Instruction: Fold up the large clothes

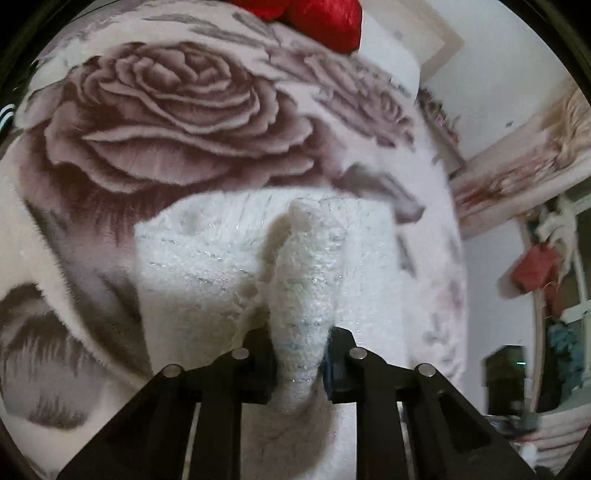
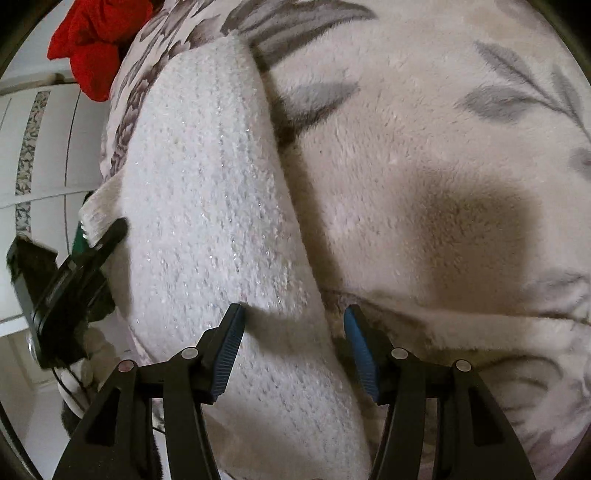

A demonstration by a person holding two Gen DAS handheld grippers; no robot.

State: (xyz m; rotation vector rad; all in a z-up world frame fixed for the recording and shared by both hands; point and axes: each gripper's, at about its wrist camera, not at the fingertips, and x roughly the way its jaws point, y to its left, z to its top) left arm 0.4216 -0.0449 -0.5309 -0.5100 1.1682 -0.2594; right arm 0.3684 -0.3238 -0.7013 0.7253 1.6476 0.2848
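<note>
A white fuzzy knit garment [image 1: 207, 258] with glittery threads lies on a plush blanket printed with large roses [image 1: 166, 110]. My left gripper [image 1: 300, 354] is shut on a raised fold of the garment, which stands up between its fingers. In the right wrist view the garment [image 2: 207, 206] runs as a long folded band from upper left to the bottom. My right gripper [image 2: 293, 332] is open and sits over the garment's right edge, holding nothing. The left gripper [image 2: 74, 266] shows there at the left, gripping the garment's far edge.
A red fabric item [image 1: 325, 22] lies at the far end of the blanket; it also shows in the right wrist view [image 2: 96, 40]. White cabinet doors [image 2: 40, 147] stand left of the bed. A wall with hanging clothes [image 1: 535, 273] is to the right.
</note>
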